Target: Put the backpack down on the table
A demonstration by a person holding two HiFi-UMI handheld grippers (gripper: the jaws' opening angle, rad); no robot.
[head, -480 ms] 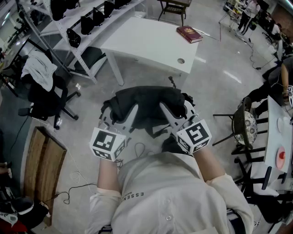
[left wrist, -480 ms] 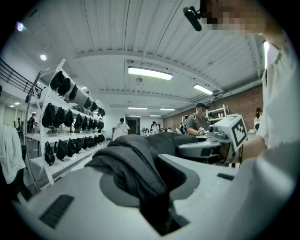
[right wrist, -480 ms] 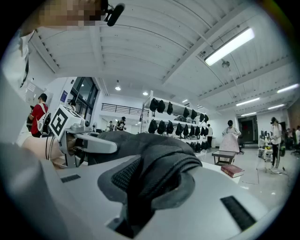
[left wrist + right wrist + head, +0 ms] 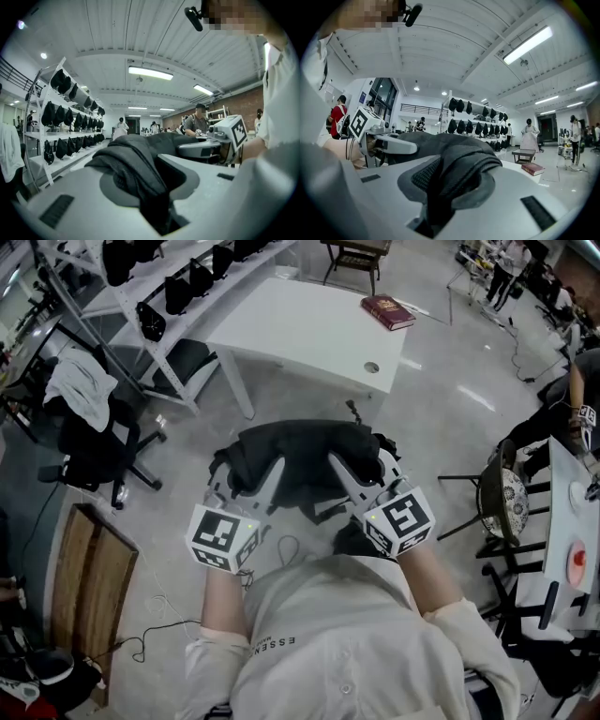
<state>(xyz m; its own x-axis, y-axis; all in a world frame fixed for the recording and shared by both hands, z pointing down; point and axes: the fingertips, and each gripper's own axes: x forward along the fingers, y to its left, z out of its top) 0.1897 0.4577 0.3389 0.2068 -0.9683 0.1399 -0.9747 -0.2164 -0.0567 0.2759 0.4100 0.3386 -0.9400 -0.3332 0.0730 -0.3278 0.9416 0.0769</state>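
Hardly anything has moved since the earlier frame: your grippers and the backpack (image 4: 300, 460) sit where they were, short of the table (image 4: 300, 329). You carry the backpack in the air over the floor, on your side of the table's near edge and not touching it. Both grippers hold the side of the backpack that faces away from the table. Your left gripper (image 4: 246, 479) has its fingers pinched narrow on a dark fold of strap. Your right gripper (image 4: 364, 465) has its fingers pinched just as narrow on a strap with a mesh pad. The rest of the backpack bulges out past the fingers toward the table. A book (image 4: 387, 310) lies at the table's far right corner. A rack (image 4: 178, 287) of dark bags stands just left of the table.
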